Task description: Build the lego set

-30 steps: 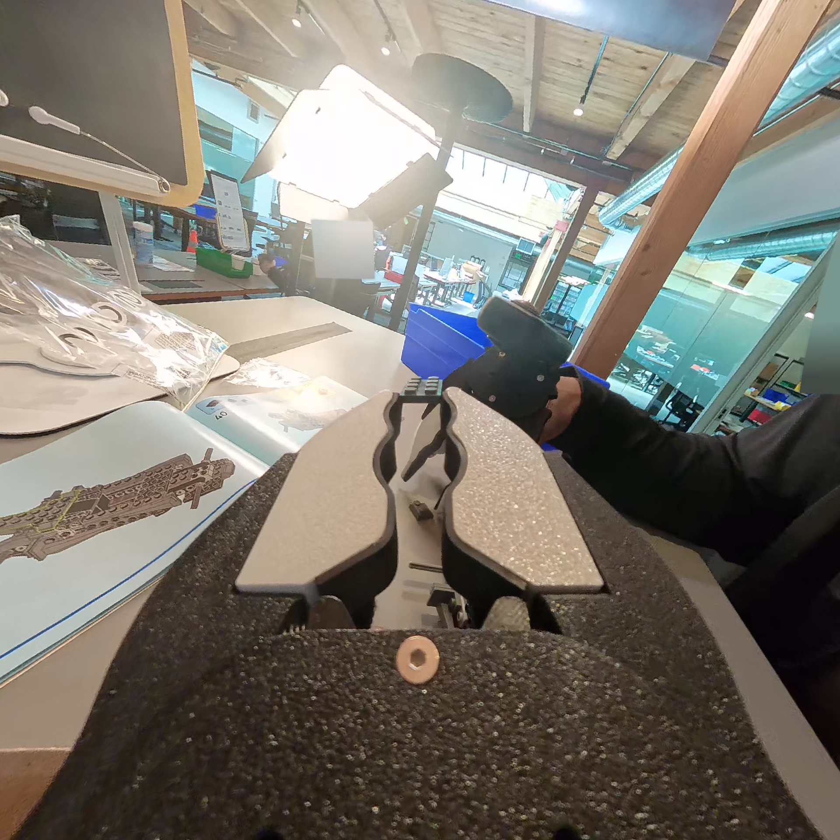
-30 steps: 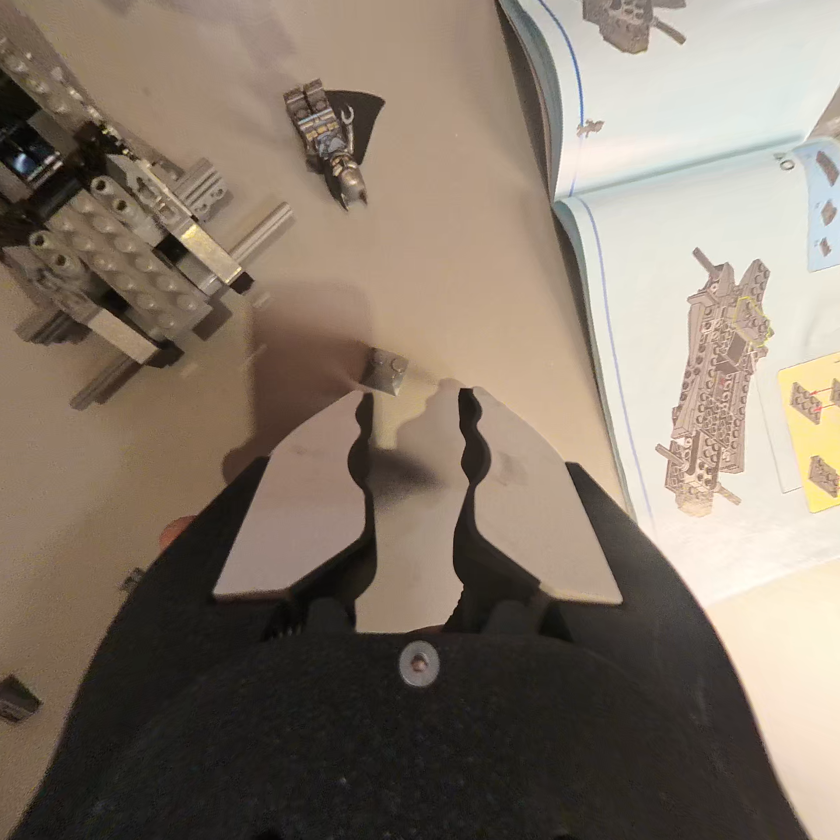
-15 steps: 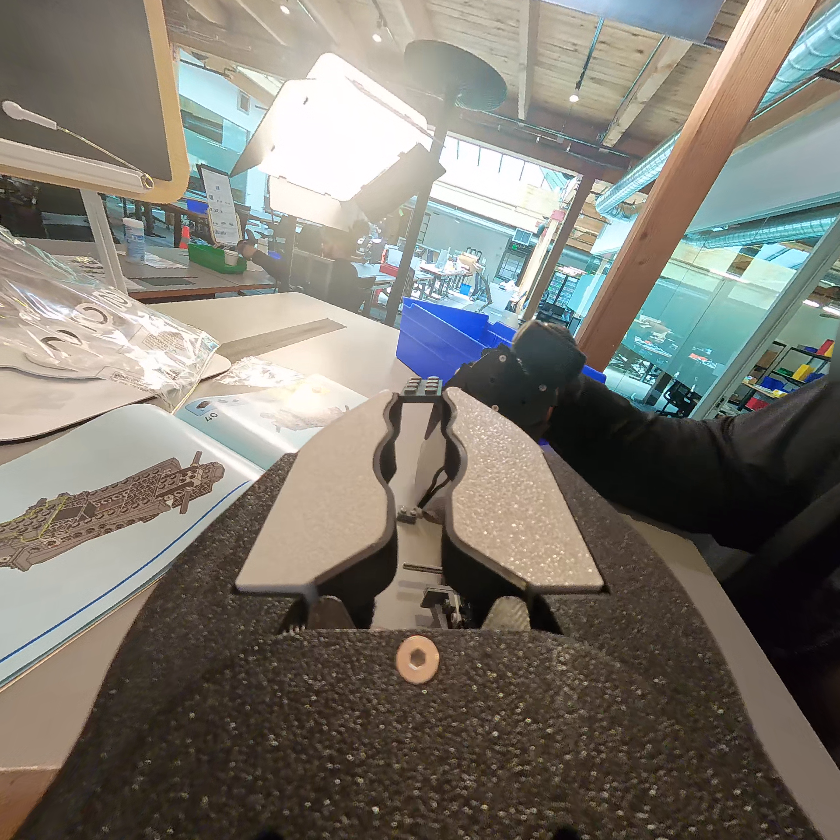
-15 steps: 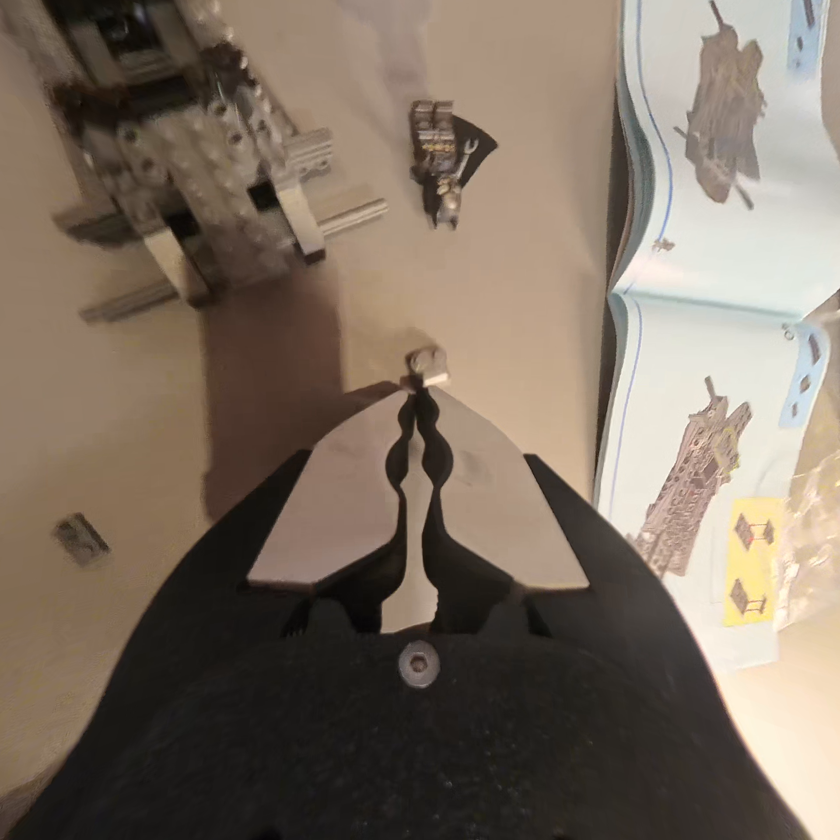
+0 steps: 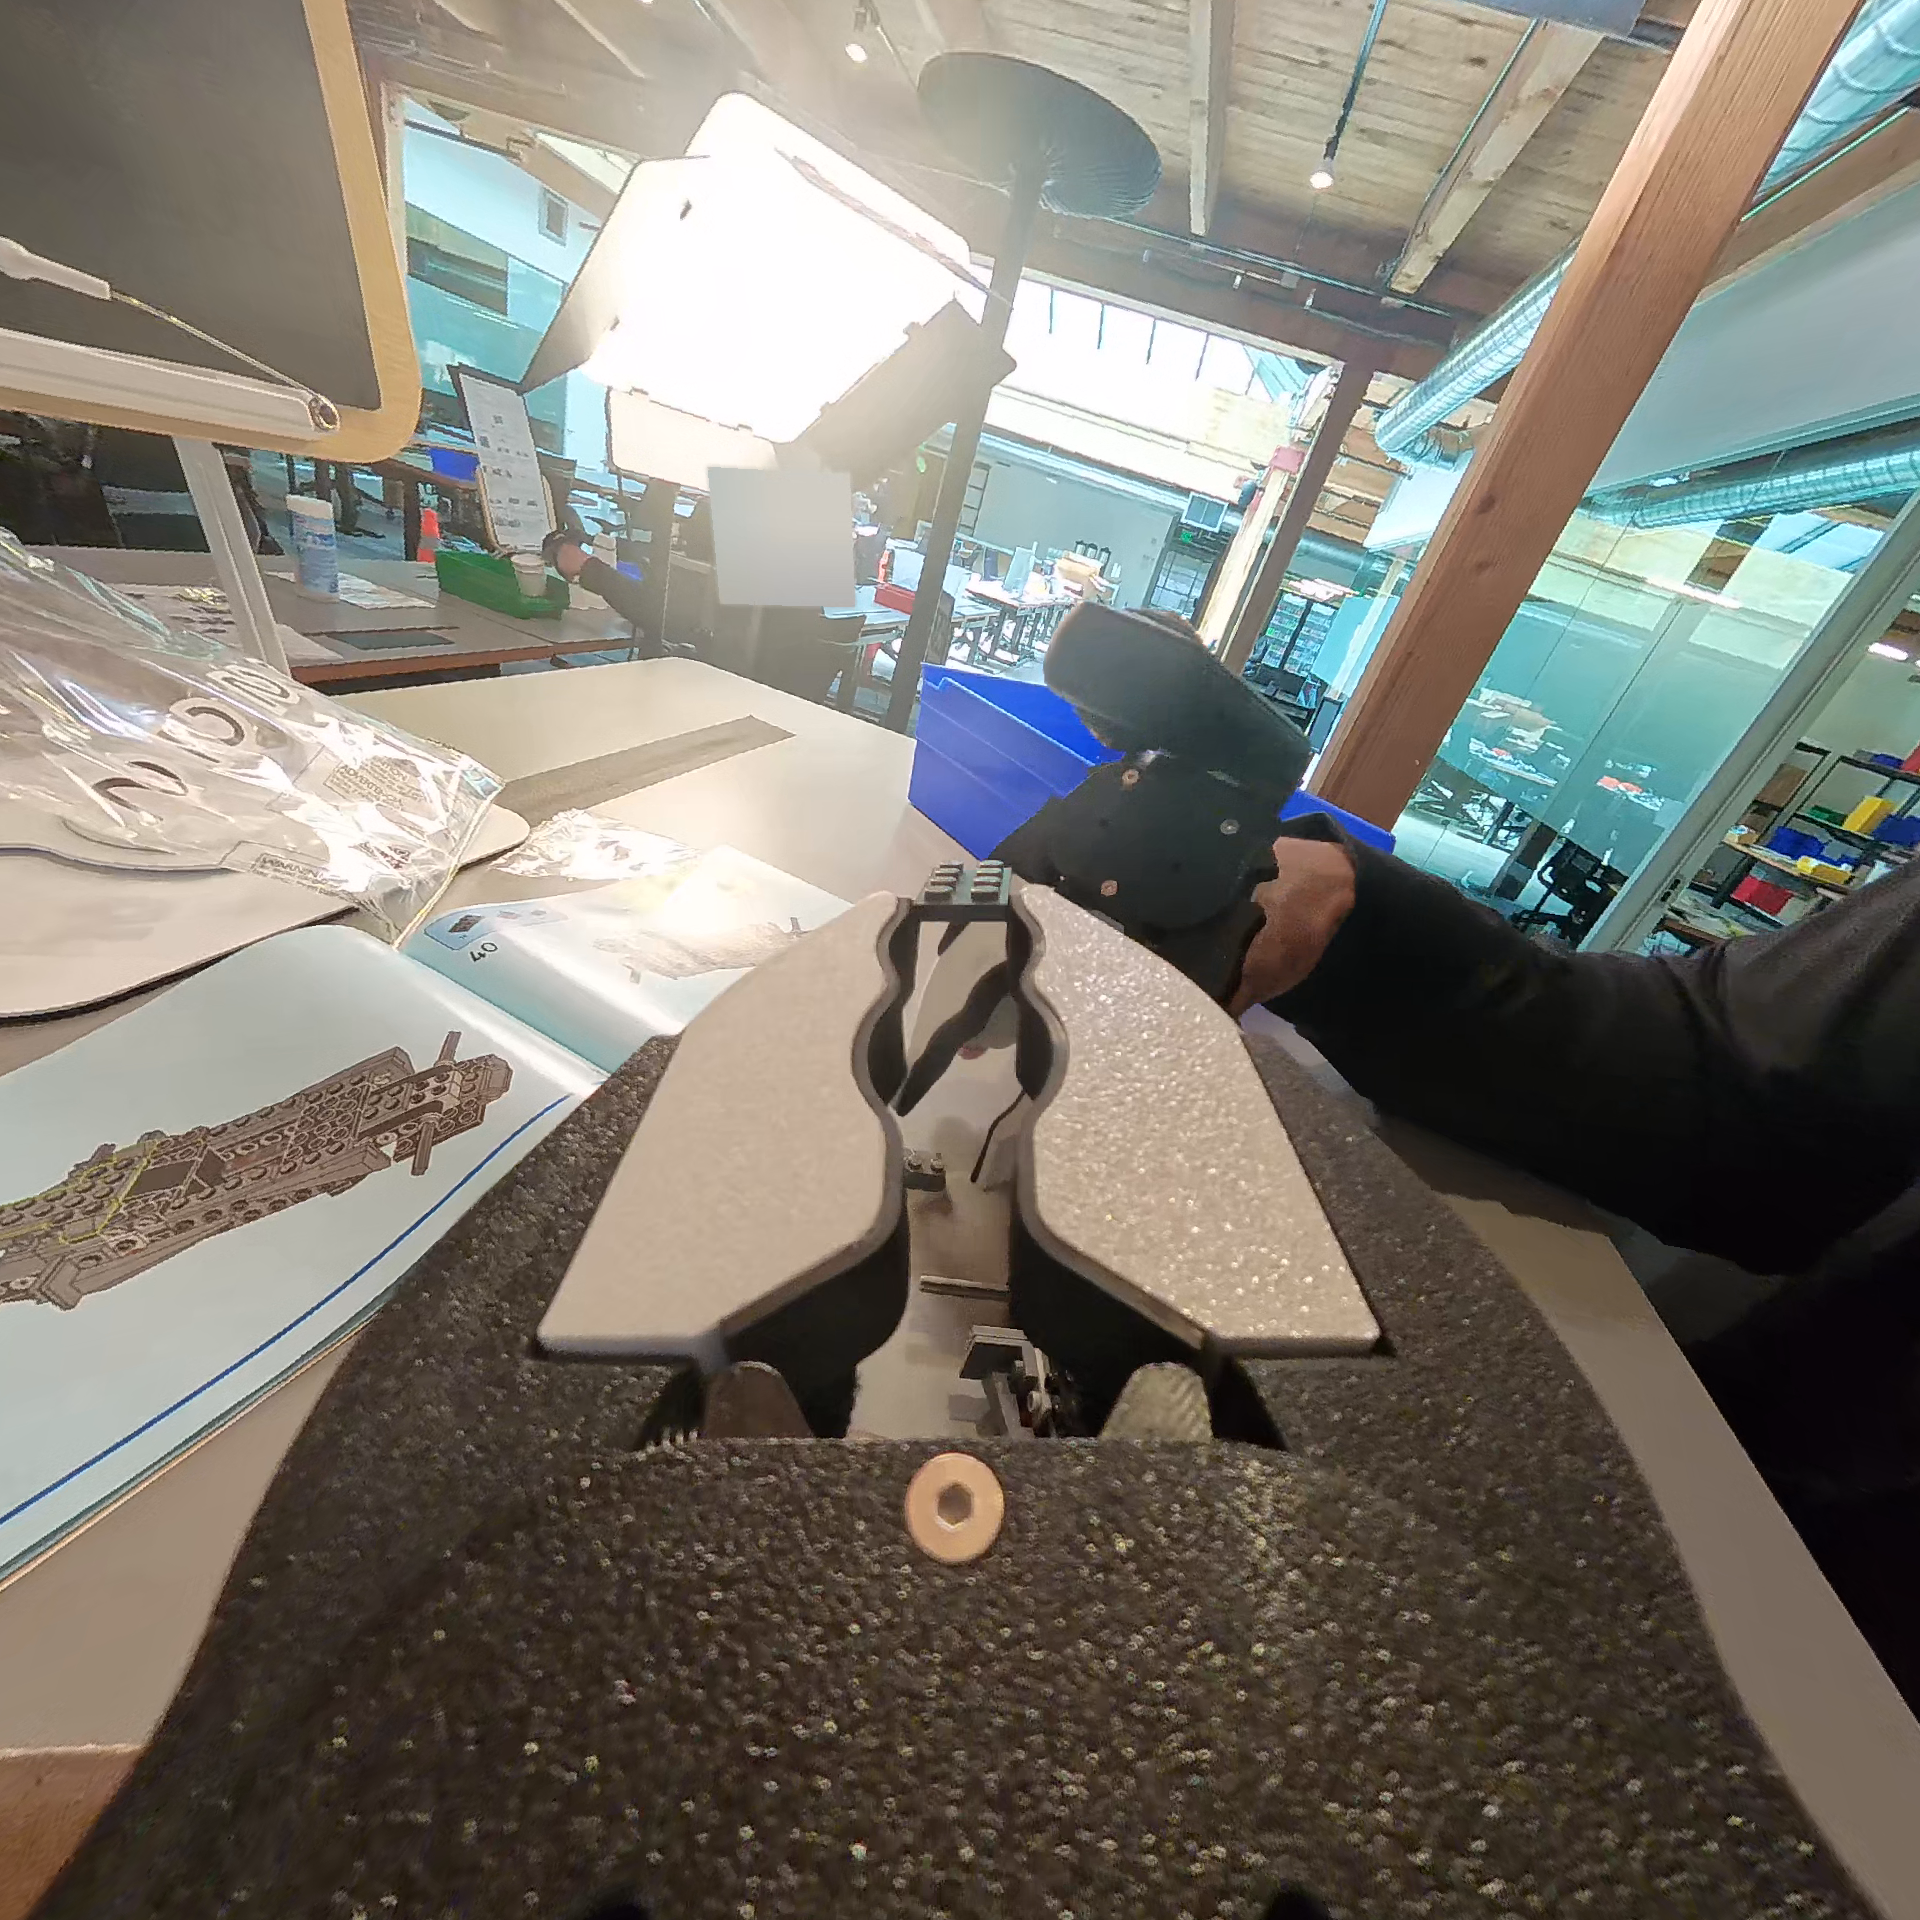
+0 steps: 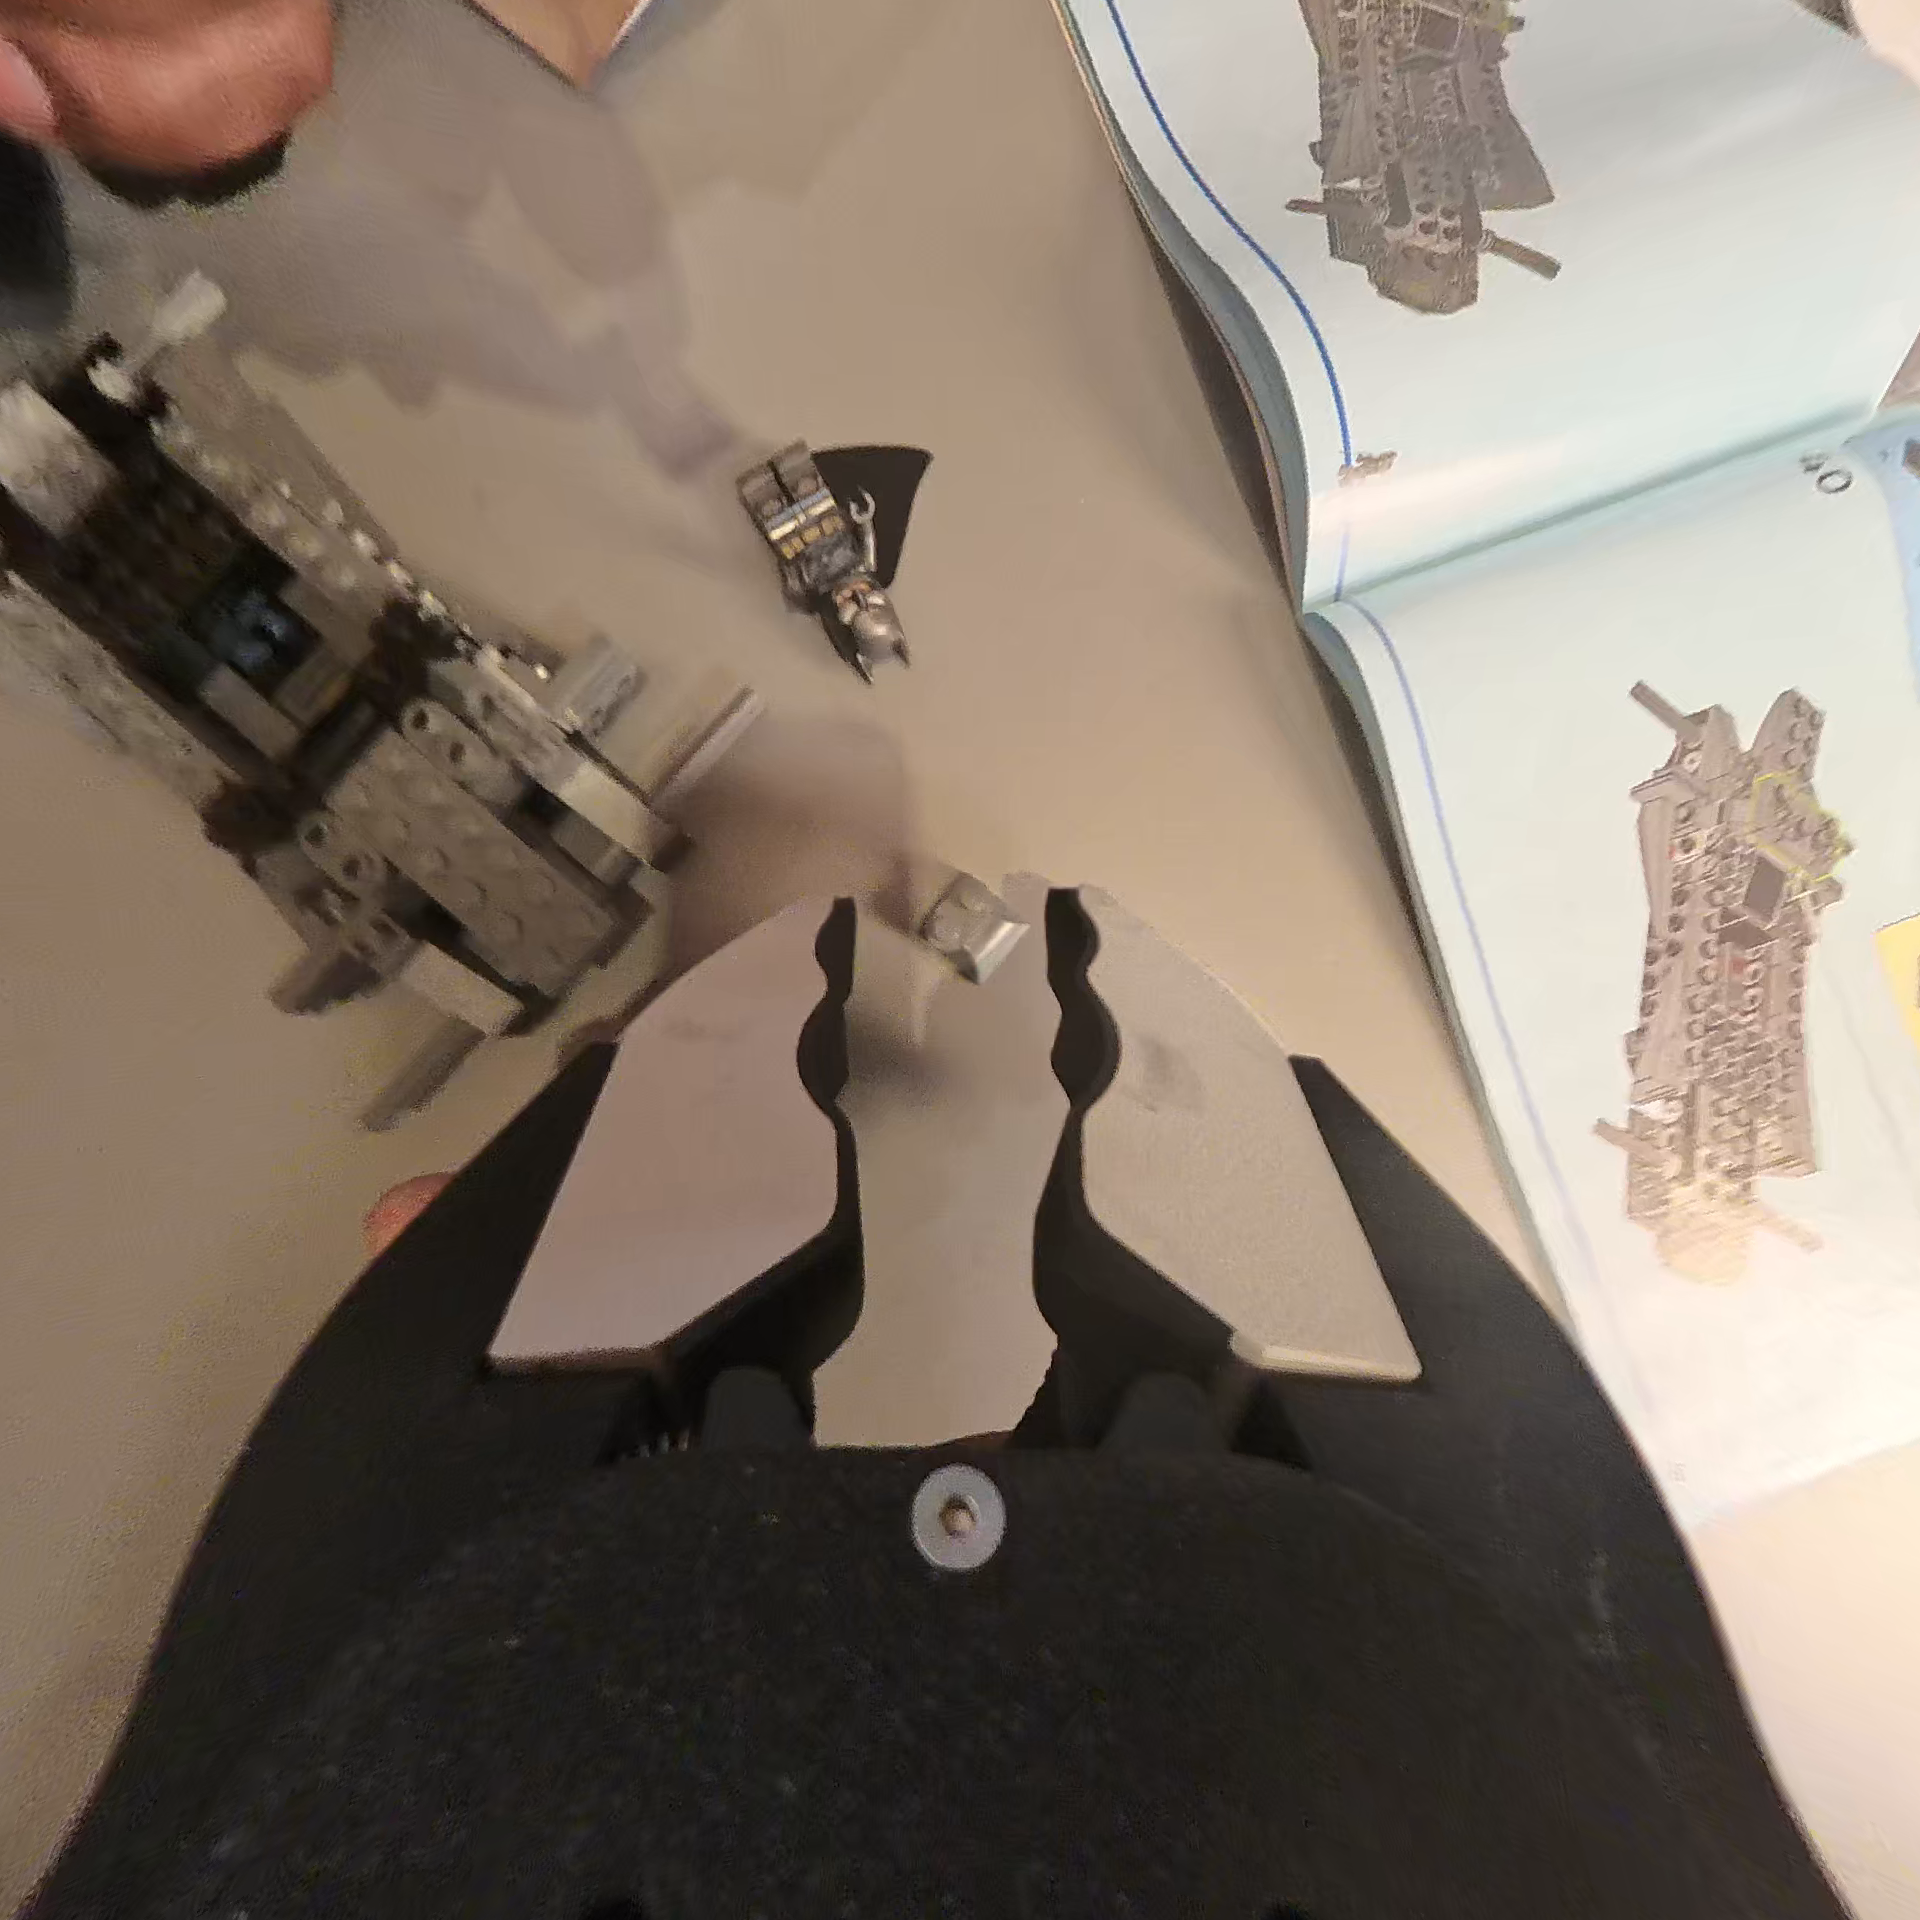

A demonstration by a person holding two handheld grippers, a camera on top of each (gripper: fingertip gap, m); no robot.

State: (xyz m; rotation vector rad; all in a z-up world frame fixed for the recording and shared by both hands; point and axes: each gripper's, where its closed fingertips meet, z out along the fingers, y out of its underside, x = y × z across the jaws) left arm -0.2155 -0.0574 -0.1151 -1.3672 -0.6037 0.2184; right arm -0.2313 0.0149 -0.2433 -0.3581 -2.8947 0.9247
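My left gripper (image 5: 961, 906) pinches a dark studded brick (image 5: 968, 886) at its tips above the table (image 5: 665, 769), while my right gripper (image 6: 951, 914) stands wide, pads clear of the small grey piece (image 6: 971, 928) lying between them, right of the grey model (image 6: 343, 769).

A glaring studio light panel (image 5: 769, 270) blows out beyond the left tongs; right view dim, warm, motion-blurred, fisheye-bent edges.
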